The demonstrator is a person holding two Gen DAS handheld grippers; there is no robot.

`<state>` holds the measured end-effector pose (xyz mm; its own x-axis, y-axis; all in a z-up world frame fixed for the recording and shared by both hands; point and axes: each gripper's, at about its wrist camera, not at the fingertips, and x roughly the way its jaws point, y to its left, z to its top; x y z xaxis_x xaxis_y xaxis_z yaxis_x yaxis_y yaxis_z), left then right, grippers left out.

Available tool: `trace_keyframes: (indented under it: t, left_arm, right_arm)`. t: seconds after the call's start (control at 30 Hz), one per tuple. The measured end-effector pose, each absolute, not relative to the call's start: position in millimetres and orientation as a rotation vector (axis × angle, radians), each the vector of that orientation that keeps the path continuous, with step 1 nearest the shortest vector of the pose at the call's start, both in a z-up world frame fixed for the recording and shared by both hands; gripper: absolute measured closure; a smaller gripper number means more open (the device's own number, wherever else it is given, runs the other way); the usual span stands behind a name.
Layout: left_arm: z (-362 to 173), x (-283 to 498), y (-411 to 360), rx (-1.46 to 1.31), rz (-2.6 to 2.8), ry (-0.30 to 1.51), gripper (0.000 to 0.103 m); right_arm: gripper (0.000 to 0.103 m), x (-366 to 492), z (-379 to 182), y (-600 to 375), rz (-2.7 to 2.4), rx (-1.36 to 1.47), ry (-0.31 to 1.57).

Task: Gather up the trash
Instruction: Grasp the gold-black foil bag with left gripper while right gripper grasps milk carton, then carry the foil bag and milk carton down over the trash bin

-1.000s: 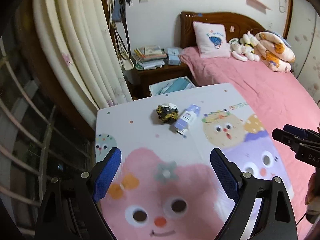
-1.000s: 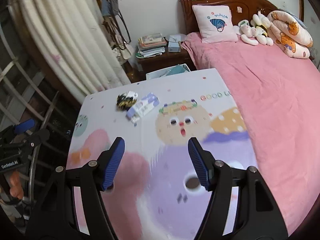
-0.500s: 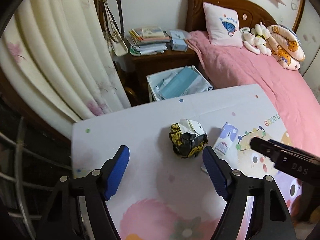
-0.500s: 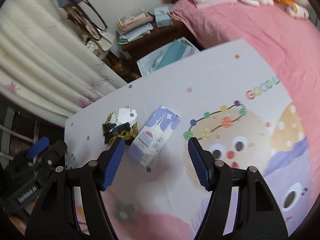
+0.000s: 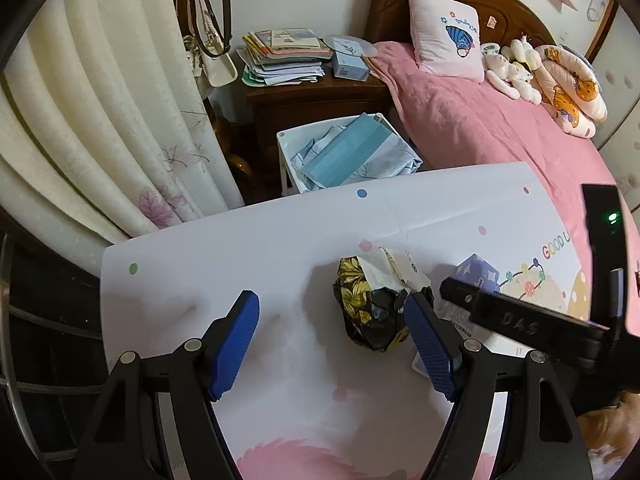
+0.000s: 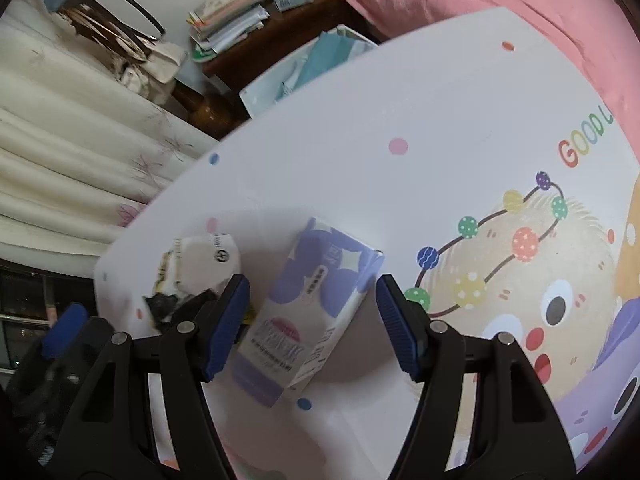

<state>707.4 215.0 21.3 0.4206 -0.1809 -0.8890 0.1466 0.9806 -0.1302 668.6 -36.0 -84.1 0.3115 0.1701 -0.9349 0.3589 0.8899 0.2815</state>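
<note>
Bedroom bench (image 5: 248, 240) carries a crumpled wrapper (image 5: 374, 308) and a milk carton (image 6: 308, 312) side by side. Both claws gape: left claw (image 5: 332, 344) around the wrapper, right claw (image 6: 312, 320) straddling the carton. Approach seems finished; next, squeeze both.

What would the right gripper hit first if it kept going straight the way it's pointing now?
Most likely the purple milk carton, which lies between the open jaws of the right gripper. The crumpled wrapper sits just outside its left finger. Depth is unclear.
</note>
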Motion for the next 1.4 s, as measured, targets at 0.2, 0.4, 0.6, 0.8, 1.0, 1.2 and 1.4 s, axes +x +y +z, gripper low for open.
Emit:
trace_keyframes:
  t: [0.2,0.4,0.6,0.8,1.0,1.2,1.4]
  left_arm:
    - [6.8,715.9,205.5,-0.041,-0.238,1.155,0.026]
    - [-15.9,729.2,177.4,-0.048,-0.29,1.241,0.026]
    - [-36.7,740.5,155.2,-0.07,-0.283,1.264,0.026]
    - [-46.9,743.2,142.7,-0.092,-0.298,1.242,0.039]
    - [-40.3,724.2,132.8,-0.053,-0.293,1.195,0.049]
    - [-21.0,670.9,131.6,-0.05,-0.312,1.169,0.049]
    - [10.1,591.4,128.6,-0.064,-0.342,1.148,0.049]
  right_arm:
    - [0.059,660.6,-86.1,-41.2,-0.108,0.46,1.259]
    - [0.069,645.2,-74.9,-45.7,-0.078,0.358,1.247]
    - [0.07,624.7,-70.9,-45.5,-0.051,0.321,1.234]
    - [0.072,605.1,-69.0,-49.2,-0.042,0.312,1.227]
    - [0.073,585.0,-64.9,-53.2,-0.048,0.304,1.223]
    - [0.073,552.2,-57.8,-59.5,-0.039,0.333,1.215]
    - [0.073,500.0,-39.5,-68.5,-0.022,0.346,1.195]
